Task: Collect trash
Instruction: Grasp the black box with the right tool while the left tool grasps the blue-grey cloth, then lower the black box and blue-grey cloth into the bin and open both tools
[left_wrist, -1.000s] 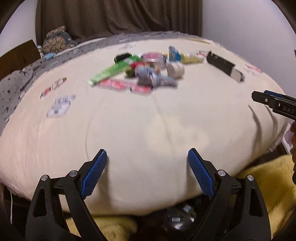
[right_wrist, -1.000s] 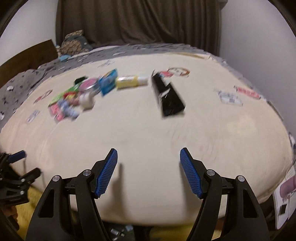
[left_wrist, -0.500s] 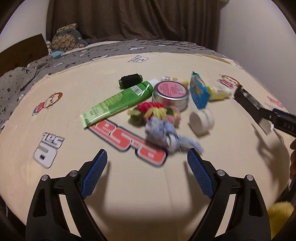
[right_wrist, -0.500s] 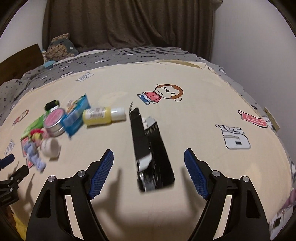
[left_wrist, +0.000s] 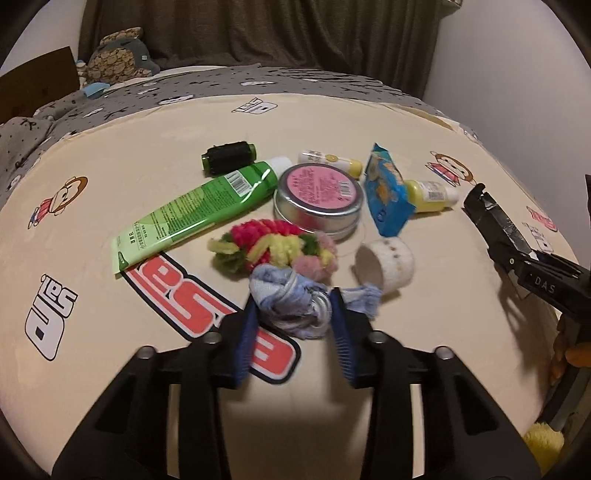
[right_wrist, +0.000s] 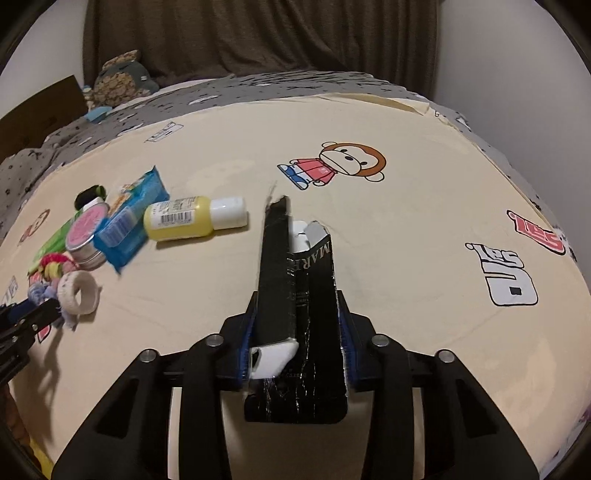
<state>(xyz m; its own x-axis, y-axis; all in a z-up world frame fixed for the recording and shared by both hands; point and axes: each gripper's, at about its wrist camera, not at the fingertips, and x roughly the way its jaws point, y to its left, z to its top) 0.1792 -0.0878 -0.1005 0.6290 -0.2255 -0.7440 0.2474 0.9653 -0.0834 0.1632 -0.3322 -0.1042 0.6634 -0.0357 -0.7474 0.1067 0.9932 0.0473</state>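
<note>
- The left gripper (left_wrist: 293, 314) has just been closing, and its blue pads now pinch a crumpled pale-blue cloth scrap (left_wrist: 286, 301) lying on the cream bedspread (left_wrist: 110, 369), nearest the left wrist camera.
- The right gripper (right_wrist: 295, 325) has likewise just been closing; its pads press on both sides of a torn black carton (right_wrist: 306, 295), which lies lengthwise away from the right wrist camera on the same bedspread, white showing at its ripped ends.
- Only the right wrist view shows the carton's lettering and its full length; in the left wrist view just its far end shows at the right edge, in the other gripper's fingers (left_wrist: 546, 284).
- Only the left wrist view shows the pile clearly. Just beyond the cloth scrap: one multicoloured fuzzy scrunchie (left_wrist: 273, 247) and one white tape roll (left_wrist: 386, 264) on its side, the roll near the scrap's frayed end.
- Farther back: one green tube (left_wrist: 199, 210), one round tin with a pink label (left_wrist: 319, 199), and one blue snack wrapper (left_wrist: 386, 192) standing against the tin's right side.
- Farthest in the pile: one black roller (left_wrist: 229, 158) and two yellow bottles (left_wrist: 430, 195), one behind the tin, one right of the wrapper.
- The right wrist view shows only one yellow bottle plainly, with a barcode and white cap, just left of the carton's far end.
- Beyond the bedspread: a grey patterned blanket (left_wrist: 110, 107), one stuffed toy (left_wrist: 118, 61) and a dark curtain (left_wrist: 258, 33).
</note>
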